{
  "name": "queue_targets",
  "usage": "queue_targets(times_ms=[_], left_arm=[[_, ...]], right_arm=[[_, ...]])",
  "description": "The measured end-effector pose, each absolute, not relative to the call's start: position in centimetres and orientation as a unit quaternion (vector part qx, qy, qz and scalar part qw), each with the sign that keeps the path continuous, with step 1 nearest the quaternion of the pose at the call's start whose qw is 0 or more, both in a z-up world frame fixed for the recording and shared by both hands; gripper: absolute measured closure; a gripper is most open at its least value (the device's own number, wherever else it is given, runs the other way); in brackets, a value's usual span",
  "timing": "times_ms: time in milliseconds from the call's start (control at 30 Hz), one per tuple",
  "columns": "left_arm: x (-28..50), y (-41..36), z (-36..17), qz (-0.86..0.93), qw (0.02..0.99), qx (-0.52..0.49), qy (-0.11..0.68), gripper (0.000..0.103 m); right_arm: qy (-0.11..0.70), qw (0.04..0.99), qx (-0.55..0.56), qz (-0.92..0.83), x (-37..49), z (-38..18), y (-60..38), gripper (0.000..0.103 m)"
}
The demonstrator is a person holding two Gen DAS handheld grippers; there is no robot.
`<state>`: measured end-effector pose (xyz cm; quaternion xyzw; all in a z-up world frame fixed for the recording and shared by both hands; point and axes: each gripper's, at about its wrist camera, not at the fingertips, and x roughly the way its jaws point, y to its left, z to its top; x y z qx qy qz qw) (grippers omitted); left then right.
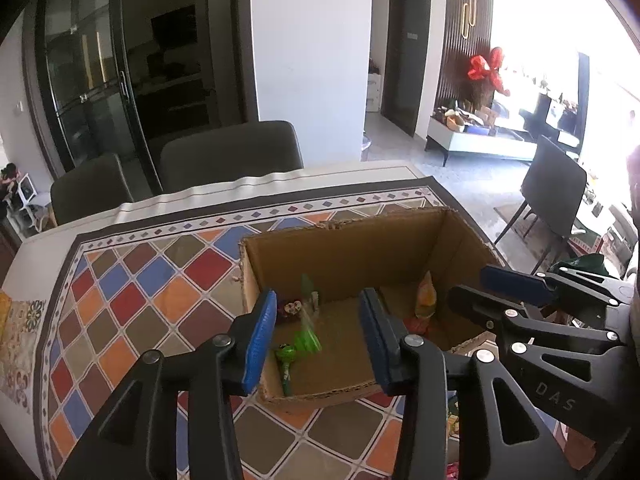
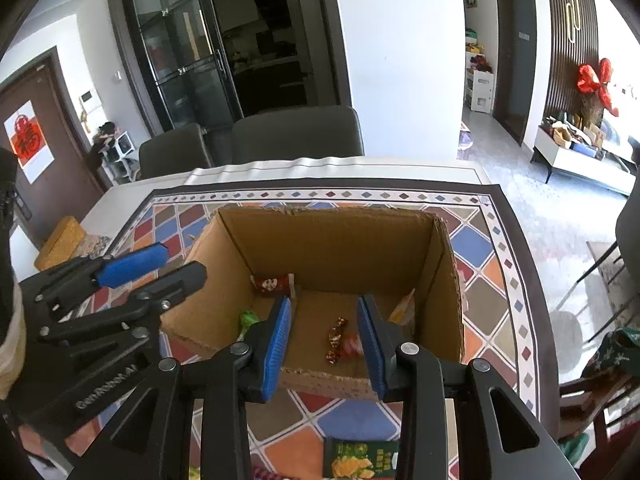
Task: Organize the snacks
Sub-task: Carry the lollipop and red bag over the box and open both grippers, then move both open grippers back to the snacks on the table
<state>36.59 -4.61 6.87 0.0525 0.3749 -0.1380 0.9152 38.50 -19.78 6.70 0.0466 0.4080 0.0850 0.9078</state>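
An open cardboard box [image 1: 352, 252] [image 2: 332, 240] stands on the patterned tablecloth. Inside it lie a green candy wrapper [image 1: 300, 346] [image 2: 247, 320], a dark red snack pack [image 2: 274, 283], a brown-wrapped candy [image 2: 335, 338], a red candy [image 2: 352, 345] and a yellow-orange packet [image 1: 425, 298] [image 2: 404, 308]. My left gripper [image 1: 318, 340] is open and empty above the box's near left side. My right gripper [image 2: 325, 344] is open and empty above the box's near edge. Each gripper shows in the other's view [image 1: 516, 292] [image 2: 152, 264].
A green snack bag [image 2: 362, 460] lies on the cloth in front of the box. A yellow block [image 2: 60, 240] sits at the table's left edge. Two dark chairs [image 2: 296, 132] stand behind the table, another [image 1: 552, 192] to the right.
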Motion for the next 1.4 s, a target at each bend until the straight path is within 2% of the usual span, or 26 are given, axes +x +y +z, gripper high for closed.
queue_targets(times_ms=[633, 967, 1067, 1400], left_arm=[[29.3, -1.3, 8.4, -0.116, 0.927, 0.036, 0.354, 0.053], [25.6, 0.2, 7.3, -0.111, 0.926, 0.030, 0.361, 0.052], [24.5, 0.4, 6.8, -0.113, 0.923, 0.028, 0.367, 0.052], [21.4, 0.9, 4.6, -0.107, 0.918, 0.038, 0.380, 0.052]], right_arm=[[0.374, 0.920, 0.035, 0.115, 32.4, 8.9, -17.8, 0.067], [0.382, 0.913, 0.034, 0.138, 29.0, 7.7, -16.2, 0.067], [0.386, 0.911, 0.035, 0.143, 28.0, 7.2, -15.8, 0.061], [0.412, 0.897, 0.040, 0.153, 25.5, 4.8, -15.4, 0.061]])
